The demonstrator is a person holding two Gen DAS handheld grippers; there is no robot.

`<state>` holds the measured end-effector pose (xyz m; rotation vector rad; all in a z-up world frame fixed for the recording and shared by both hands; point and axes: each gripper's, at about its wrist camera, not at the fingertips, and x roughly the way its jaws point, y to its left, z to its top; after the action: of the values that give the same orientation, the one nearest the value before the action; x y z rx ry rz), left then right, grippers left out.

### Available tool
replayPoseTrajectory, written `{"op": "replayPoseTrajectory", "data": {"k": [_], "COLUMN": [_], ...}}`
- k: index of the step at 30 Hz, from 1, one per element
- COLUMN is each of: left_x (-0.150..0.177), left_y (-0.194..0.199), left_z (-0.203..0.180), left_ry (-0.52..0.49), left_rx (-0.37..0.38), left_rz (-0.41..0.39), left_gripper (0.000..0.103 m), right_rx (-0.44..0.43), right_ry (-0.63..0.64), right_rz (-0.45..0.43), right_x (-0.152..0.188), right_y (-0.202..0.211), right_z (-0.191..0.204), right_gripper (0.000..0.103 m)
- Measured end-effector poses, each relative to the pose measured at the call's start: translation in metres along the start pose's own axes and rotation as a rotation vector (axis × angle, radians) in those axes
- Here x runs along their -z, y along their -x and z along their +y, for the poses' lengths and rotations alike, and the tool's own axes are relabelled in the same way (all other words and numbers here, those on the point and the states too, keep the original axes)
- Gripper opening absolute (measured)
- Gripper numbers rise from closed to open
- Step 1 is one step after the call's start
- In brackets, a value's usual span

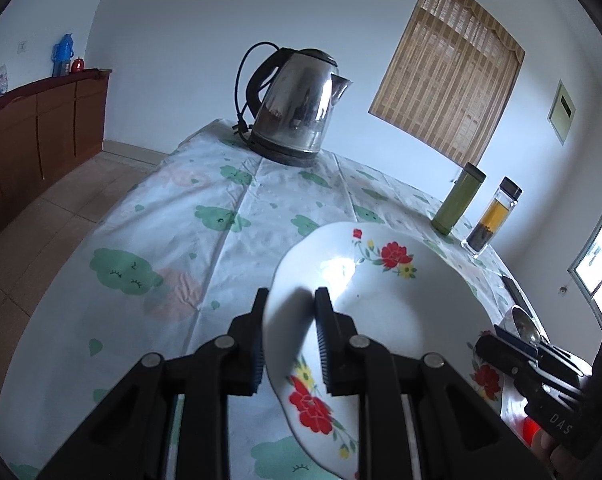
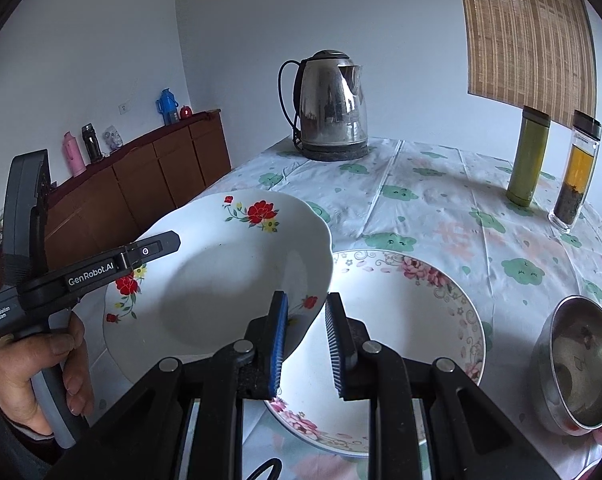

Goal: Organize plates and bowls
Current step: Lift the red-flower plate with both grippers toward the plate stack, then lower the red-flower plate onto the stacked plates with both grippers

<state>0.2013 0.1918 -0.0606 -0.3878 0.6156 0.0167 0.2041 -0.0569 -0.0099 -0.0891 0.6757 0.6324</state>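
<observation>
Your left hand-held gripper point(image 1: 289, 340) is clamped on the rim of the red-flowered plate point(image 1: 381, 300). The plate hangs tilted above the worktop point(image 1: 173, 240), clear of the cloth as far as both views show.

Your right hand-held gripper point(image 2: 307, 344) has its jaws narrowly apart. The right edge of the red-flowered plate point(image 2: 229, 280) sits between the fingers or just in front of them. You cannot tell from either view whether the pads touch the rim, so treat this side as not yet gripping.

Below the right hand-held gripper, the pink-flowered plate point(image 2: 413, 320) lies flat near the front edge of the worktop. The lifted plate overlaps its left rim in the right wrist view.

The steel bowl point(image 2: 581, 364) stands just beside the pink-flowered plate, toward the right edge of the worktop. It is on its own, nested in nothing.

Toward the back edge stand the kettle point(image 2: 333, 108), the green flask point(image 2: 529, 156) and the glass tea bottle point(image 2: 577, 176), well apart from the dishes.

Judged status: the task is at an early stage. One plate is in transit and no stack is formed. Remaining work is likely to set the red-flowered plate onto the pink-flowered plate and then deal with the steel bowl.
</observation>
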Motion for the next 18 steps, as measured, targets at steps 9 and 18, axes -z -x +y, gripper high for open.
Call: {"op": "replayPoseTrajectory", "data": {"k": [9,18], "left_x": [0.001,0.000], "left_y": [0.002,0.005], "left_z": [-0.031,-0.051], "left_ry": [-0.065,-0.075], "left_rx": [-0.010,-0.013], "left_rz": [-0.002,-0.017], "left_gripper": [0.019,0.018], "right_rx": [0.017,0.025], "right_ry": [-0.045,-0.071], "right_rz": [-0.030,-0.054], "right_x": [0.006,0.010], "right_y": [0.019,0.031], "right_z": [-0.020,-0.034], "right_gripper": [0.021,0.021]}}
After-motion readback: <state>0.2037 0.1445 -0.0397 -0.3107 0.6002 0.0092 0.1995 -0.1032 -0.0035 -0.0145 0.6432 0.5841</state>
